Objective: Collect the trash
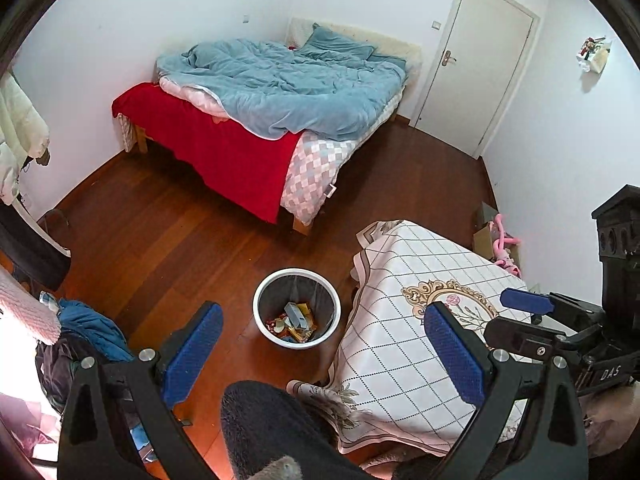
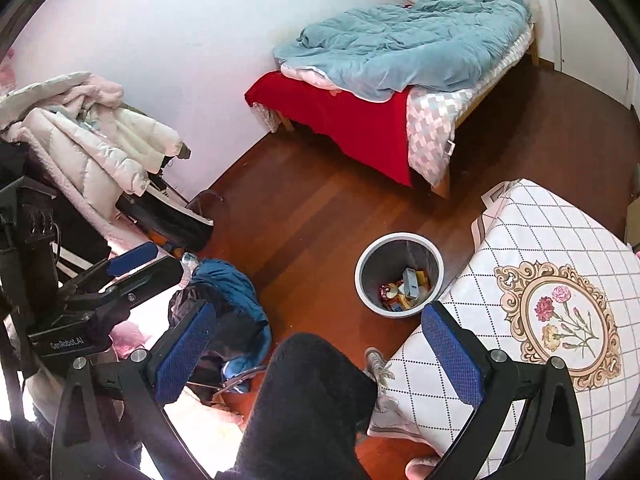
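Note:
A white-rimmed grey waste bin [image 1: 297, 307] [image 2: 399, 274] stands on the wooden floor beside the table and holds several colourful wrappers and small boxes [image 1: 294, 322] [image 2: 406, 289]. My left gripper [image 1: 323, 322] hovers high above the floor, open, with nothing between its blue pads [image 1: 192, 354]. My right gripper [image 2: 320, 324] is also open and empty, held at a similar height; its blue pads [image 2: 452, 354] frame the bin from above. In the left wrist view the right gripper [image 1: 532, 306] shows at the right, over the table.
A table under a white checked cloth [image 1: 408, 308] [image 2: 552, 280] sits right of the bin. A bed with a blue duvet and red blanket [image 1: 272, 104] [image 2: 400, 64] stands at the back. Clothes are piled at the left [image 2: 224, 300]. A person's dark trouser leg [image 2: 304, 408] stands below.

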